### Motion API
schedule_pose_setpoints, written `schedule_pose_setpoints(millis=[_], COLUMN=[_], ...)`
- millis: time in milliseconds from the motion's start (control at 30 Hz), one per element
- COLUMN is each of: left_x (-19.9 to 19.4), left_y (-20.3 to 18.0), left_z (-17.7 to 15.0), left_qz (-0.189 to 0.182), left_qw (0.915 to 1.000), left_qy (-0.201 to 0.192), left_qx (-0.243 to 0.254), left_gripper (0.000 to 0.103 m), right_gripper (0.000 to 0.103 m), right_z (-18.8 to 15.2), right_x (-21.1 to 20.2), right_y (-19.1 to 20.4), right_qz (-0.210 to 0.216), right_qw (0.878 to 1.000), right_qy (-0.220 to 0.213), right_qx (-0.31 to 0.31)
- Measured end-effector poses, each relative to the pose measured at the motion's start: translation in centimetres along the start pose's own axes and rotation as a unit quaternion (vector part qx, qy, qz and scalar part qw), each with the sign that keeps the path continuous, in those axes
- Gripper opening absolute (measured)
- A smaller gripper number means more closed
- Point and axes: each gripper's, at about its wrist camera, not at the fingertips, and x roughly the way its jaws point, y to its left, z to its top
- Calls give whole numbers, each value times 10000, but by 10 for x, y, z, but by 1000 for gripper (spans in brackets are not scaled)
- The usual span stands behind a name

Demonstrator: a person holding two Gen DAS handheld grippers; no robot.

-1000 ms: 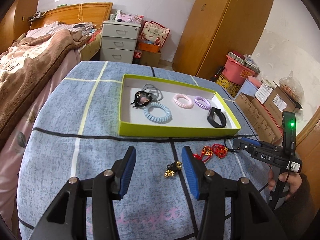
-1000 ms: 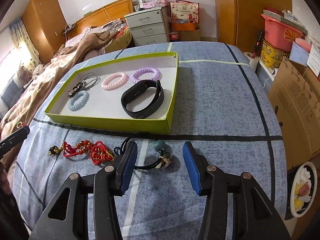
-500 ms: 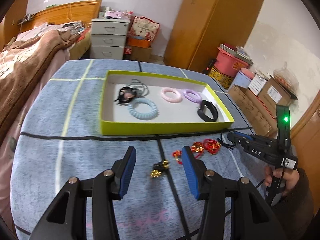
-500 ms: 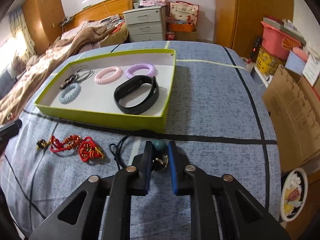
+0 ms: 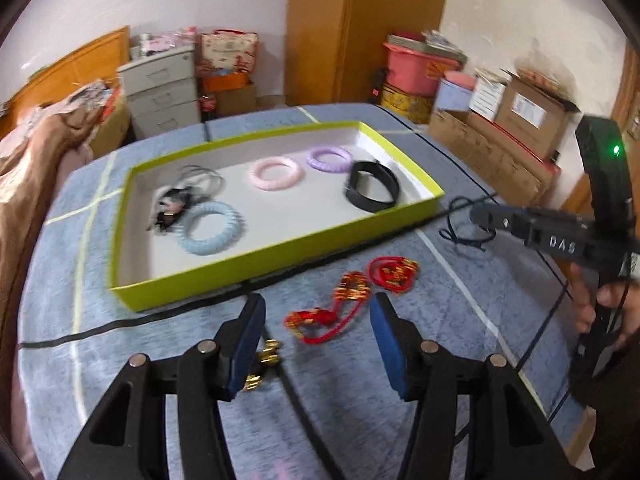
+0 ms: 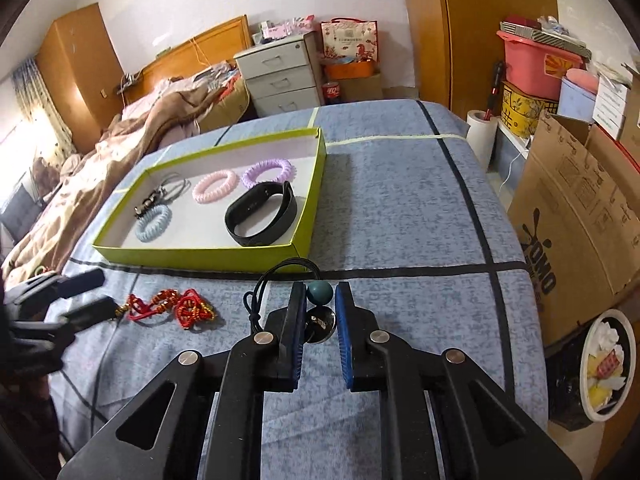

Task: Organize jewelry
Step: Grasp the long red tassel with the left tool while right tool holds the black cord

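Bead pendant [image 6: 319, 293] between right jaws.

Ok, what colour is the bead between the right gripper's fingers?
Dark teal bead, clearest in the right wrist view, between the right gripper pads.

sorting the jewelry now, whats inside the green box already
Inside the green box: a black band, pink, purple and blue coil ties, plus a dark corded piece. Nothing else shows.

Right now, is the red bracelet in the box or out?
Out. The red bracelet lies on the blue cloth, in front of the box.
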Motion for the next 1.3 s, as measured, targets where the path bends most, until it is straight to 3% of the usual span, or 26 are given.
schedule_pose_setpoints(millis=[100,200,300,400,467,633,833,933,1000,1300], left_x=[8,15,23,29,34,34,33,33,32,26], left_y=[-8,-12,-17,-16,-17,-17,-18,-17,-14,-14], left_z=[1,2,0,0,-1,0,1,0,1,3], left_qz=[255,174,538,267,443,443,315,266,263,252], left_qw=[9994,9991,9968,9979,9966,9970,9975,9979,9982,9988], left_qy=[85,211,330,412,479,424,395,378,360,247], left_qx=[225,309,496,431,501,473,500,448,391,340], left_gripper=[57,57,57,57,57,56,29,26,14,14], right_gripper=[15,15,15,15,15,15,15,15,15,15], right_z=[1,0,1,1,1,2,1,1,1,2], right_x=[-6,-10,-12,-12,-12,-14,-14,-13,-13,-13], right_y=[2,2,3,4,4,5,4,5,5,6], right_qz=[63,111,142,177,215,239,294,303,301,282], right_qw=[10000,9999,9998,9997,9996,9995,9993,9993,9993,9994], right_qy=[-69,-123,-148,-160,-170,-194,-199,-194,-189,-196], right_qx=[27,44,29,25,30,37,67,69,67,69])
